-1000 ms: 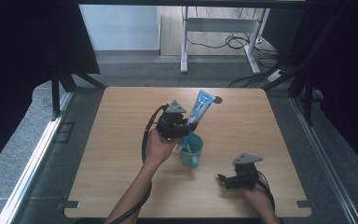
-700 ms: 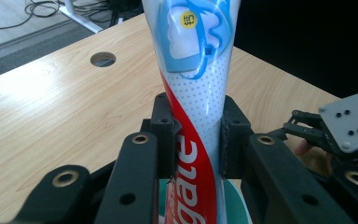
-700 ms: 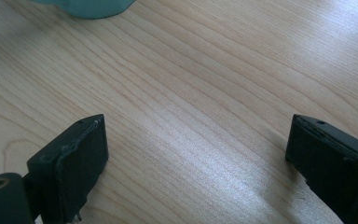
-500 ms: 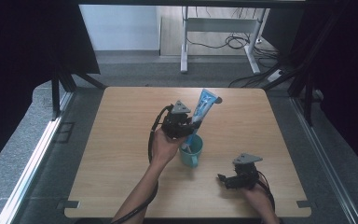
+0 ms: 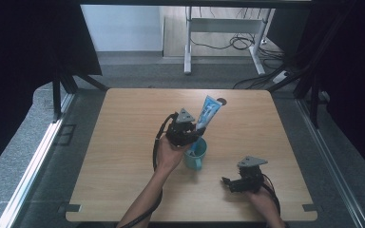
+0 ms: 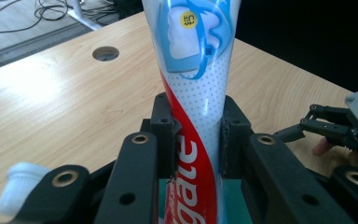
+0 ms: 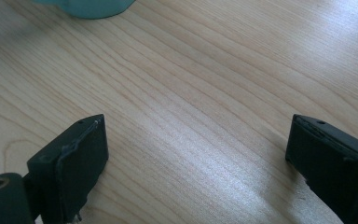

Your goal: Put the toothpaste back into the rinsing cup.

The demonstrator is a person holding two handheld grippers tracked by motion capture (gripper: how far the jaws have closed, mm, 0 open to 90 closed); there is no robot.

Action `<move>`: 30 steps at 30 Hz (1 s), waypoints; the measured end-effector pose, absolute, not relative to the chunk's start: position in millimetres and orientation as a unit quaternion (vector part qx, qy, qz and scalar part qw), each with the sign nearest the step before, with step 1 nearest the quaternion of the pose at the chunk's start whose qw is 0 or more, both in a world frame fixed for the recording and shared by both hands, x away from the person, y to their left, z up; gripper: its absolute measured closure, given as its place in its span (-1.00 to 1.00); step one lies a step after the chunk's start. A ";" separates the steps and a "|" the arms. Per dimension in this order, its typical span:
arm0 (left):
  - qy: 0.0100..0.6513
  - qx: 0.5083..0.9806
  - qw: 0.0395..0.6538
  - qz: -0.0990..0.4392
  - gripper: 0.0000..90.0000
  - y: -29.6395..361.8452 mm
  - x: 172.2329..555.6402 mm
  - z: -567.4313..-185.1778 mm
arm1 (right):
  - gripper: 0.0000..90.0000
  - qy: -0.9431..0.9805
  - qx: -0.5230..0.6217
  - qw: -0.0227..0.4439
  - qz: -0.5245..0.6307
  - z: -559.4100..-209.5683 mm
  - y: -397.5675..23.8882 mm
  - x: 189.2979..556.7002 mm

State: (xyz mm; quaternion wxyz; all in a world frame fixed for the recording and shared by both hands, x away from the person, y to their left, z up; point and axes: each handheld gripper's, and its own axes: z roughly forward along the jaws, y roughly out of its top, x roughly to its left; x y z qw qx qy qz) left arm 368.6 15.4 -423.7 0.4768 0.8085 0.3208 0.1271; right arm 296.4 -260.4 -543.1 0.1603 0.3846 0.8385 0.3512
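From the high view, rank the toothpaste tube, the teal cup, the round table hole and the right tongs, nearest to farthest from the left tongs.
1. Toothpaste tube: clamped in the left tongs.
2. Teal cup: directly below them.
3. Round table hole: far edge, behind the tube.
4. Right tongs: near right, resting on the table.

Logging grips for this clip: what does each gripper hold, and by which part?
The left gripper clamps the toothpaste tube across its middle, above the teal cup. The right gripper is open on the table, holding nothing.

Soft daylight from the far side, pale glare on the table (image 5: pixel 123 142), dark curtained edges, blurred nearest jaws, gentle shadows
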 end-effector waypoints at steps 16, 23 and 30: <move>0.320 0.810 0.475 0.125 0.61 12.4 365.2 -438.8 | -0.88 0.839 0.385 0.159 0.352 -543.0 -260.4 296.4; 0.323 0.808 0.477 0.124 0.61 14.0 363.6 -443.9 | -0.88 0.838 0.385 0.159 0.351 -543.0 -260.3 296.4; 0.323 0.807 0.478 0.127 0.61 14.3 361.6 -448.5 | -0.88 0.838 0.385 0.159 0.351 -543.0 -260.3 296.4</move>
